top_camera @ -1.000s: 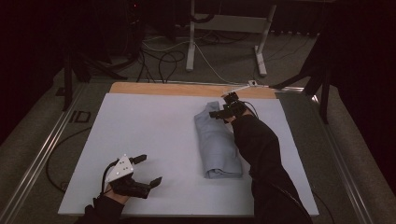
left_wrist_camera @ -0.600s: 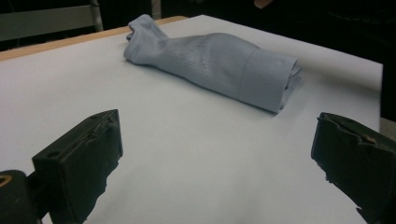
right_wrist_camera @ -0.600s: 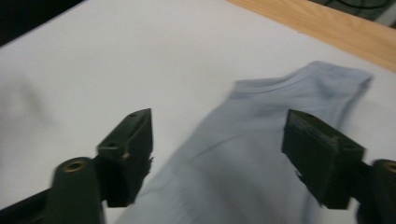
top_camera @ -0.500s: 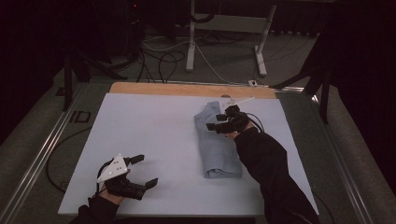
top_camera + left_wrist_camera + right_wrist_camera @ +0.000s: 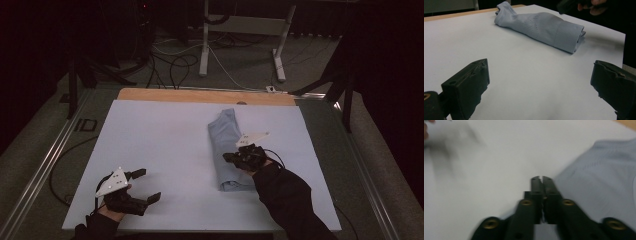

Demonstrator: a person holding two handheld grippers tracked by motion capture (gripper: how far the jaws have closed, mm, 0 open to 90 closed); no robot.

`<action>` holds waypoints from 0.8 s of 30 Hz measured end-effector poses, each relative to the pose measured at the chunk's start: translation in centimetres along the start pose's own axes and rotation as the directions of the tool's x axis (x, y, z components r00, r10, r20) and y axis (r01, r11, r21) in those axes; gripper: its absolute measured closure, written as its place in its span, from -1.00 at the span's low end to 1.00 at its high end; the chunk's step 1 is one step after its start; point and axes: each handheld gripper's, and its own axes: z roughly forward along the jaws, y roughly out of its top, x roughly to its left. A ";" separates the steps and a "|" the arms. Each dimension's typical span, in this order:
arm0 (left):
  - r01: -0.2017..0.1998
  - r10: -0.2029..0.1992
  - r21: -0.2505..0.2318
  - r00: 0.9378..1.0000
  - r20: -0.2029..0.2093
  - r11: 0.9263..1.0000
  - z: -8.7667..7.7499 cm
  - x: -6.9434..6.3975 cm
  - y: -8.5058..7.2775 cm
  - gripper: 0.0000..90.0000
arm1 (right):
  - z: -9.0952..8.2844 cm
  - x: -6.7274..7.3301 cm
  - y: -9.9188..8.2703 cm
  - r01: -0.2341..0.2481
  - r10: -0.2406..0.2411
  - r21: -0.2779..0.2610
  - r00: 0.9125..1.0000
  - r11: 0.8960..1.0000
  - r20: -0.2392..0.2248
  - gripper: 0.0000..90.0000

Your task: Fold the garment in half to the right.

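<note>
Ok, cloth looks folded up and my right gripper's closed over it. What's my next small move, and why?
Probably lift the right gripper clear toward your side. Its jaws are pressed together with no cloth between them, over the near half of the folded grey cloth, which lies as a narrow bundle on the white table. The left gripper waits open, well apart from it.

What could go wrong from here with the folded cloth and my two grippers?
The right gripper hangs shut over the folded cloth; sweeping sideways could drag a layer and undo the fold. The cloth's near end shows loose stacked edges that may snag. The left gripper, open, sits far away, unable to steady it.
</note>
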 end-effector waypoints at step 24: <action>-0.005 0.005 0.012 1.000 0.001 1.000 0.7 -0.1 -0.3 -0.94 | 2.6 1.7 -6.3 -0.040 0.044 0.057 0.996 0.998 -0.073 1.00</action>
